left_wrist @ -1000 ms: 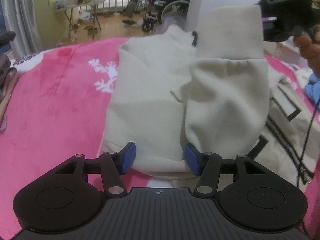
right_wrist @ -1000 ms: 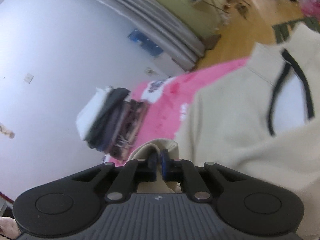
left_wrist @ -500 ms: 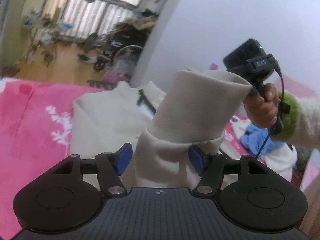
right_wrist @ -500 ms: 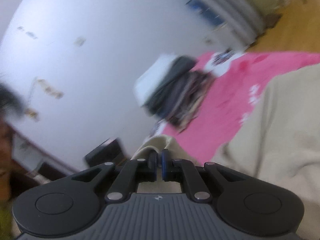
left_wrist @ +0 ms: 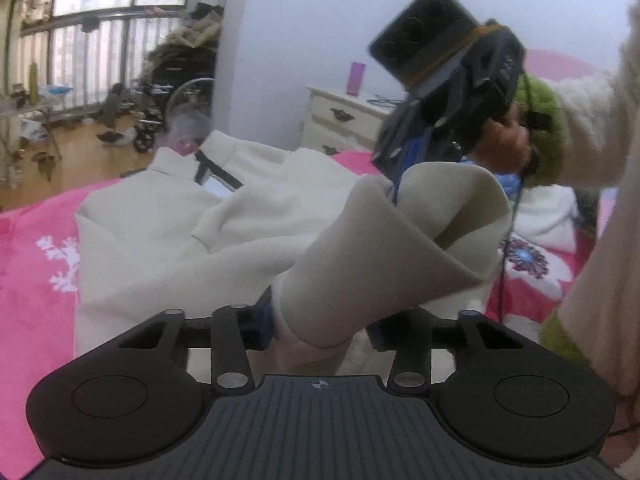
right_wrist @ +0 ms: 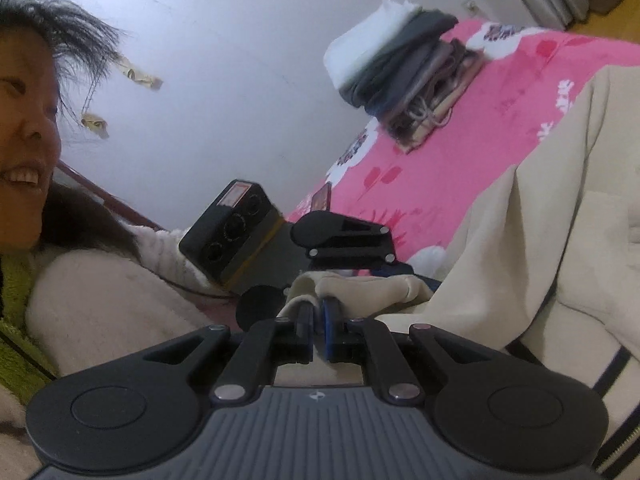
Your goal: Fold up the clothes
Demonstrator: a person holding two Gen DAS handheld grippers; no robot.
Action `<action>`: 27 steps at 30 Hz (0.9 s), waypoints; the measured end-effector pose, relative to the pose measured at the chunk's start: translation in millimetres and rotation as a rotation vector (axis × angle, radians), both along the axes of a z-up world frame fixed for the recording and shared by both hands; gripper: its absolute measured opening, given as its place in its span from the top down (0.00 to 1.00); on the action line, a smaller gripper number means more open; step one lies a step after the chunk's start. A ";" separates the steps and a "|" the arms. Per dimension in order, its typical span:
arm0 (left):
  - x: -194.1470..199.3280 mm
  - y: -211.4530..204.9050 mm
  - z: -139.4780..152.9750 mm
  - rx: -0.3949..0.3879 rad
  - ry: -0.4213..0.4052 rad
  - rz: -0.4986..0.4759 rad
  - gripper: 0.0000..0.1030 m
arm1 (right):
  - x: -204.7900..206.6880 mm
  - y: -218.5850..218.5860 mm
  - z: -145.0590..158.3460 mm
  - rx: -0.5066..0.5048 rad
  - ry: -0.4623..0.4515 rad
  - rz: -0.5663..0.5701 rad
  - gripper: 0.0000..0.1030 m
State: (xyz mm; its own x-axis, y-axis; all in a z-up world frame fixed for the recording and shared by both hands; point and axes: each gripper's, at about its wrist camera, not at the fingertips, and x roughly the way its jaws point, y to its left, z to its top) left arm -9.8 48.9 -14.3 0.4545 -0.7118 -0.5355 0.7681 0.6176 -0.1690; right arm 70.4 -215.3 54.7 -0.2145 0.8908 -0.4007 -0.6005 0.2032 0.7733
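Observation:
A cream sweatshirt (left_wrist: 160,216) with a dark-trimmed collar lies on the pink bedspread (left_wrist: 36,280). One sleeve is lifted off it, its cuff (left_wrist: 380,248) curling into a cone. My left gripper (left_wrist: 320,326) has its jaws closing around the sleeve just below the cuff; the left pad touches the cloth and the right pad stands a little off. My right gripper (left_wrist: 402,176) holds the cuff's far edge from above. In the right wrist view it (right_wrist: 318,314) is shut on a fold of the cuff (right_wrist: 360,284), with the left gripper (right_wrist: 384,270) just beyond.
A pile of folded clothes (right_wrist: 408,68) sits at the bed's far end. A white nightstand (left_wrist: 340,116) with a purple cup (left_wrist: 356,72) stands by the wall, a wheelchair (left_wrist: 176,80) beyond it. The person's fleecy sleeve (left_wrist: 600,160) is close on the right.
The sleeve has been lifted off the sweatshirt and its cuff has curled. My left jaws have narrowed around it, and the right gripper, still gripping the cuff, has come closer and swung round.

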 end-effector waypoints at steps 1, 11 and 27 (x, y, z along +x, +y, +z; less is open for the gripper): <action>-1.4 1.8 1.5 -0.001 -0.004 0.024 0.72 | -2.5 -7.6 0.1 0.011 -0.002 -0.039 0.90; -15.6 -2.9 15.5 0.052 -0.106 0.192 0.80 | -28.2 -113.7 -56.0 0.163 0.314 -0.603 0.50; -14.6 -16.0 34.5 -0.012 -0.196 0.332 0.82 | 3.1 -39.8 -146.6 0.337 0.874 -0.694 0.51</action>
